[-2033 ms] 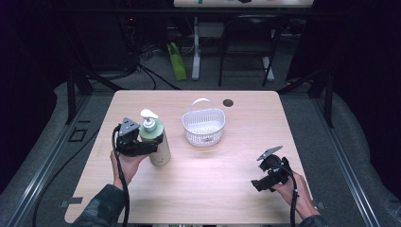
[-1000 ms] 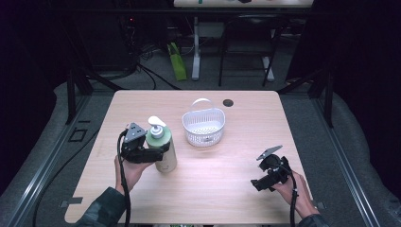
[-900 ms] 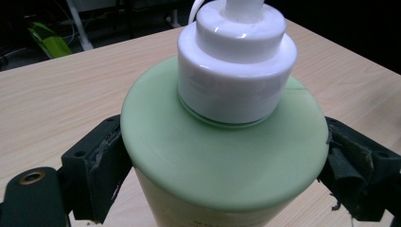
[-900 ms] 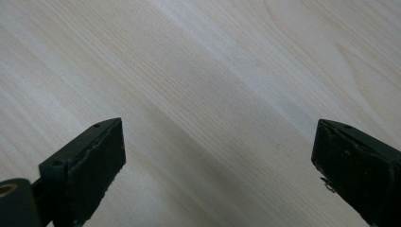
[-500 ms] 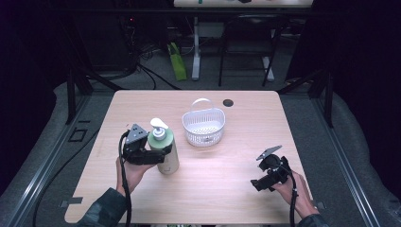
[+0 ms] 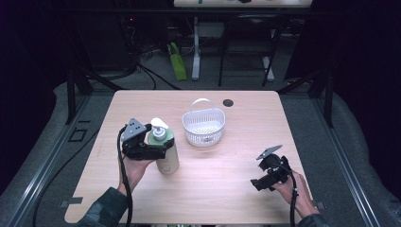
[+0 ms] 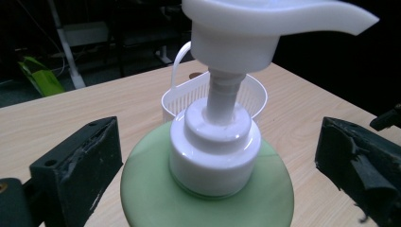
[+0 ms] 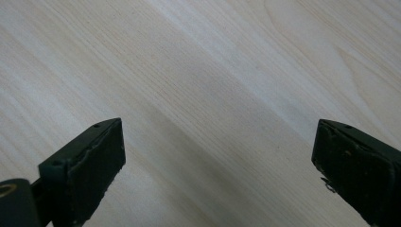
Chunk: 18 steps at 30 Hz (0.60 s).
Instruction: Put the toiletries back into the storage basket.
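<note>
A pale green pump bottle (image 6: pixel 169 163) with a white dispenser head stands upright on the left half of the wooden table (image 6: pixel 227 189). My left gripper (image 6: pixel 160 150) reaches around its neck from the left. In the left gripper view the bottle (image 7: pixel 208 189) sits between the jaws of that gripper (image 7: pixel 217 165). The jaws have just been opening: a gap shows at the right jaw, so this gripper is open. My right gripper (image 6: pixel 257 183) rests low at the table's right front. It is open (image 8: pixel 217 165) over bare wood, with nothing between its jaws.
A white perforated basket (image 6: pixel 203 126) with its handle raised stands right of and behind the bottle, and appears behind the pump as the basket (image 7: pixel 255 94). A small dark round hole (image 6: pixel 228 102) marks the table's far edge. Chair and desk legs stand beyond.
Over two seconds the left hand and the bottle shifted slightly right and toward the front edge, then settled. The right hand has stayed put.
</note>
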Each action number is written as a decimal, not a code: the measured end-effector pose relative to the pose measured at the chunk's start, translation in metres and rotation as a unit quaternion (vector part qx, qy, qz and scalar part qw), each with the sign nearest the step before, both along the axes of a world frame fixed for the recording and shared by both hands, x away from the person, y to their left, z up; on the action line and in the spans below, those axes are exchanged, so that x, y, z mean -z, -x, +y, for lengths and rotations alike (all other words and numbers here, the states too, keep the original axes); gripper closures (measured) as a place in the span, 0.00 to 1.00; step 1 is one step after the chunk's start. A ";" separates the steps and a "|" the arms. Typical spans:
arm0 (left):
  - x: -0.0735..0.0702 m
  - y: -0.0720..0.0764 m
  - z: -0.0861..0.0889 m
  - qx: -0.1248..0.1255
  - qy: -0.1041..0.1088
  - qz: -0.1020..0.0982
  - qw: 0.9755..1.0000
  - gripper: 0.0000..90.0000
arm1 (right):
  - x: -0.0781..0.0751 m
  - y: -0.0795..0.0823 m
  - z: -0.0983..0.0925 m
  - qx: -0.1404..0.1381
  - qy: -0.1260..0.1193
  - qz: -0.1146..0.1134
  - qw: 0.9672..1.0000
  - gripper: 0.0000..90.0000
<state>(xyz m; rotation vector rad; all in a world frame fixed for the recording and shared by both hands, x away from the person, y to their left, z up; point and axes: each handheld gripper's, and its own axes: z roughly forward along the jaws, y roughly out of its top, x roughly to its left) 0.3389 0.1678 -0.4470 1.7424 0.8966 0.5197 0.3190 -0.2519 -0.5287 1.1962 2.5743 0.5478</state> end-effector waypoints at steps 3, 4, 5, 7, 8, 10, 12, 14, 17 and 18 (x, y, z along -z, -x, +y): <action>-0.001 0.000 0.001 -0.002 0.004 -0.002 1.000 0.01 | 0.000 0.000 0.002 0.000 -0.003 0.003 1.000 0.03; -0.001 0.000 0.001 -0.003 0.007 -0.003 1.000 0.01 | 0.001 0.000 0.002 -0.001 0.001 0.002 1.000 0.03; -0.003 -0.001 0.001 -0.004 0.011 -0.005 1.000 0.02 | 0.001 0.000 0.002 -0.001 0.001 0.002 1.000 0.03; -0.004 -0.001 0.002 -0.008 0.019 -0.014 1.000 0.05 | 0.001 0.000 0.002 -0.001 0.001 0.002 1.000 0.03; -0.005 -0.001 0.002 -0.009 0.020 -0.014 1.000 0.06 | 0.001 0.000 0.002 -0.001 -0.002 0.003 1.000 0.03; -0.006 -0.002 0.002 -0.013 0.023 -0.016 1.000 0.06 | 0.001 0.000 0.001 -0.002 -0.001 0.001 1.000 0.03; -0.006 -0.003 0.001 -0.016 0.027 -0.018 0.999 0.06 | 0.001 0.000 0.001 -0.002 -0.001 0.002 1.000 0.03; -0.006 -0.003 0.002 -0.016 0.031 -0.018 0.999 0.06 | 0.000 0.001 0.001 -0.003 -0.001 0.001 1.000 0.04; -0.007 -0.003 0.004 -0.021 0.042 -0.027 0.998 0.14 | 0.000 0.001 0.002 -0.004 0.001 -0.001 1.000 0.04; -0.008 -0.002 0.004 -0.023 0.046 -0.029 0.998 0.17 | 0.000 0.001 0.002 -0.006 0.002 -0.001 1.000 0.04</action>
